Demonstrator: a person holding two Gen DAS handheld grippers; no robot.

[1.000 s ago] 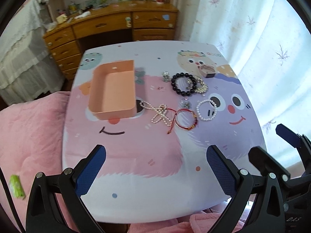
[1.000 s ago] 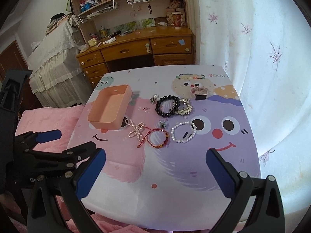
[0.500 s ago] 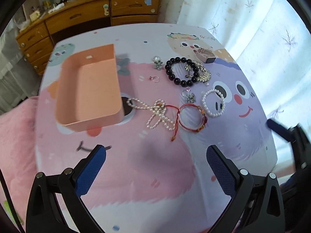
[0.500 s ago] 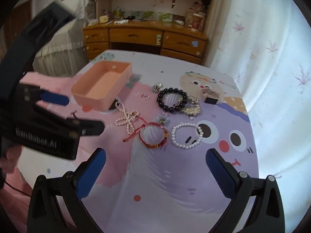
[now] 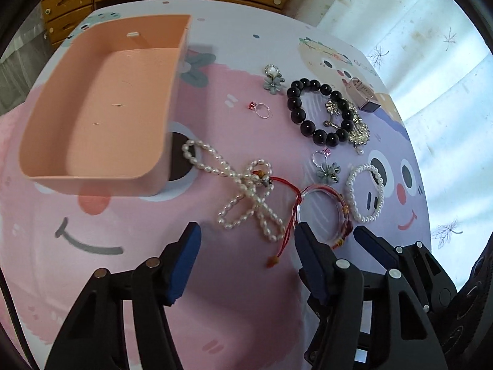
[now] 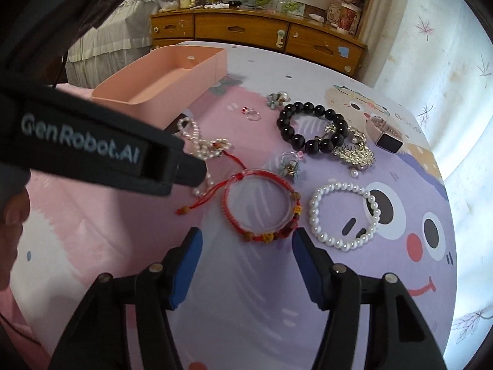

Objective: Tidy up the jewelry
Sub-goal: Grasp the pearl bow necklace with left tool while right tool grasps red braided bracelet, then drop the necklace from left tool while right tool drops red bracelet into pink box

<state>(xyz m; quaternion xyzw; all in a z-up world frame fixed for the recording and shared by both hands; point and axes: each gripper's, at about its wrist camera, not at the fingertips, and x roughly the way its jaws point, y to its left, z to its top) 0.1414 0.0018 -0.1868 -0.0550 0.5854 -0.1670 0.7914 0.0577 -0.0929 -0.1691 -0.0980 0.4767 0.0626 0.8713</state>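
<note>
An empty peach tray (image 5: 101, 108) (image 6: 166, 77) sits at the table's left. To its right lie a pearl necklace (image 5: 246, 197) (image 6: 200, 148), a red cord bracelet (image 5: 323, 212) (image 6: 262, 206), a white pearl bracelet (image 5: 366, 194) (image 6: 345, 215), a black bead bracelet (image 5: 320, 111) (image 6: 311, 126), rings, flower brooches and a watch (image 6: 386, 135). My left gripper (image 5: 246, 256) is open just short of the pearl necklace. My right gripper (image 6: 246, 259) is open just short of the red bracelet. Both are empty.
The jewelry lies on a cartoon-print table (image 6: 308, 308) with its edge close on the right by a white curtain (image 6: 446, 46). A wooden desk (image 6: 255, 34) stands behind. The left gripper's body (image 6: 92, 148) hides part of the necklace in the right wrist view.
Both grippers have moved forward and down toward the table. Their jaws have narrowed but stay open. The jewelry and tray have not moved.
</note>
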